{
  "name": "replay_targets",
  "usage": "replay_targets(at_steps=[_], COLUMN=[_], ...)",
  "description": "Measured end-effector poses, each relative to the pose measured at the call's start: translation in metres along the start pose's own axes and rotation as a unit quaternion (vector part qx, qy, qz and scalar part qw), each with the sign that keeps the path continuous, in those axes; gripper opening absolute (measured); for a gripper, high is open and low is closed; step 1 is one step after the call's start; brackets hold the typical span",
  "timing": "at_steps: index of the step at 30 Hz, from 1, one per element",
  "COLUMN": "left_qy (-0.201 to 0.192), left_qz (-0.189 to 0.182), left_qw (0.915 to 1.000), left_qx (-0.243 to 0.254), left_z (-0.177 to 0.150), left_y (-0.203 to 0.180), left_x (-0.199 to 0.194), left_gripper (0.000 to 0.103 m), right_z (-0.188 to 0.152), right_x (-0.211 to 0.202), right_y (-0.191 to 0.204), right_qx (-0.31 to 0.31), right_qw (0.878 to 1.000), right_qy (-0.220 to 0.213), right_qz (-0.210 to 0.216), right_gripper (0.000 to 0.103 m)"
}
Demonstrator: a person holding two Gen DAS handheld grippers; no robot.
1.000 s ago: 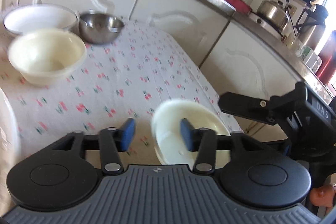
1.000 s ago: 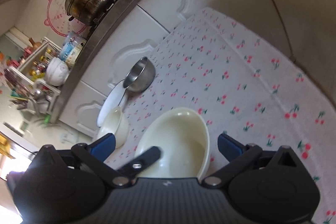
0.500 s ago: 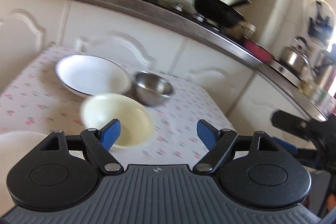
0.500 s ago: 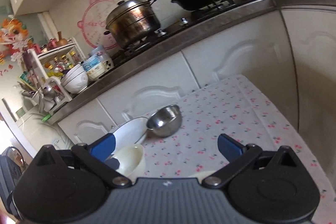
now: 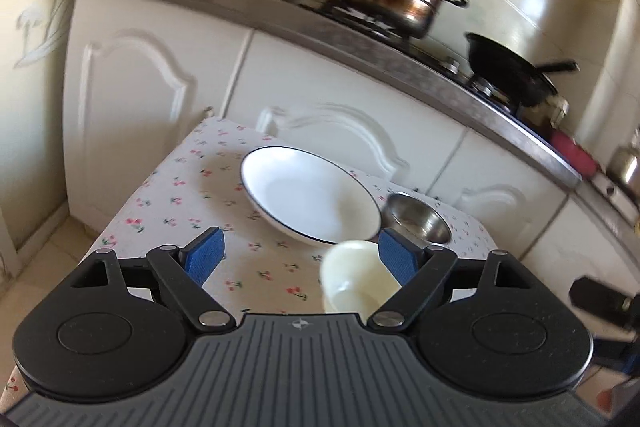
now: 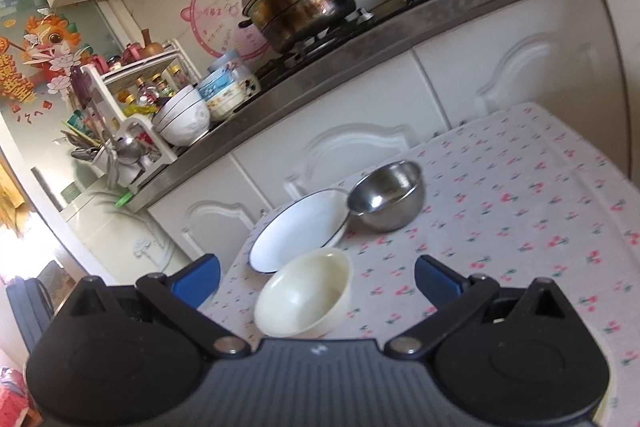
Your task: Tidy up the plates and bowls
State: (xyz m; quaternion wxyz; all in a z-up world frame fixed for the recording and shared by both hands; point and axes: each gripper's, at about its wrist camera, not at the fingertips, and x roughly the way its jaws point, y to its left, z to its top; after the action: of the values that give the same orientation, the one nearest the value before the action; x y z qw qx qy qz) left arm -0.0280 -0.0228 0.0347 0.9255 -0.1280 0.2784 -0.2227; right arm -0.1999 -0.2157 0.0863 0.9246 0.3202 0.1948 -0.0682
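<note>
Moved: both my grippers have lifted back from the table since a second ago; the second cream bowl has left view.
Left gripper [image 5: 302, 257]: fingers spread, holding nothing.
Right gripper [image 6: 316, 279]: fingers spread, holding nothing.
Surface: cherry-print tablecloth [image 6: 520, 211] under the round cream plastic bowl [image 6: 304, 293], with the blue-rimmed white plate [image 6: 298, 235] and small steel bowl [image 6: 388, 195] just behind that cream bowl.

The right gripper [image 6: 316, 277] hangs wide apart and empty above a cherry-print tablecloth [image 6: 520, 211]. A cream bowl [image 6: 304, 295] sits upright between its blue pads [image 6: 198, 279]. At 11 o'clock from the bowl lies a white, dark-rimmed plate [image 6: 298, 231]; a steel bowl [image 6: 388, 197] stands at 1 o'clock, against the plate's rim. A steamer pot [image 6: 300, 3] sits on the stove behind.
</note>
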Motion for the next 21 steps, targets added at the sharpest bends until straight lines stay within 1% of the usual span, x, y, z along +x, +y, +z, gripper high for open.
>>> replay_targets(at_steps=[5,7,9,10,12,13,14,15,16,18,21], left_qy=[0.002,0.004,0.012,0.018,0.029,0.036,0.042,0.046,0.051,0.064,0.076], left_qz=[0.023,0.024,0.014,0.006,-0.005,-0.005,-0.003,-0.001,0.0,0.002,-0.003], left_qw=[0.9993,0.9989,0.9988,0.9987,0.9984,0.9983,0.9983,0.9984,0.9983,0.9977,0.997], left_qx=[-0.028,-0.04,-0.045,-0.046,-0.048,-0.045,-0.04,-0.033,-0.026,-0.02,-0.017], left_z=[0.006,0.006,0.006,0.005,0.003,0.001,-0.001,-0.003,-0.005,-0.008,-0.011], left_y=[0.013,0.016,0.014,0.012,0.009,0.006,0.003,-0.001,-0.005,-0.011,-0.017], left_x=[0.004,0.005,0.009,0.011,0.017,0.02,0.024,0.027,0.03,0.036,0.041], left_gripper=[0.103,0.099,0.091,0.089,0.073,0.069,0.063,0.058,0.056,0.047,0.042], right_z=[0.0,0.001,0.002,0.002,0.002,0.003,0.003,0.004,0.004,0.005,0.006], right_x=[0.023,0.032,0.043,0.05,0.061,0.065,0.07,0.073,0.076,0.079,0.085], right_y=[0.009,0.013,0.015,0.015,0.012,0.01,0.008,0.006,0.005,0.004,0.001], right_qx=[0.004,0.009,0.016,0.023,0.046,0.059,0.07,0.079,0.084,0.088,0.094], right_qw=[1.0,0.999,0.999,0.999,0.997,0.996,0.995,0.994,0.993,0.993,0.992], right_qy=[0.021,0.029,0.039,0.045,0.056,0.062,0.066,0.071,0.073,0.075,0.079], right_qz=[0.011,0.015,0.013,0.013,0.019,0.022,0.024,0.024,0.024,0.024,0.018], right_gripper=[0.103,0.103,0.103,0.103,0.103,0.103,0.103,0.103,0.103,0.103,0.103])
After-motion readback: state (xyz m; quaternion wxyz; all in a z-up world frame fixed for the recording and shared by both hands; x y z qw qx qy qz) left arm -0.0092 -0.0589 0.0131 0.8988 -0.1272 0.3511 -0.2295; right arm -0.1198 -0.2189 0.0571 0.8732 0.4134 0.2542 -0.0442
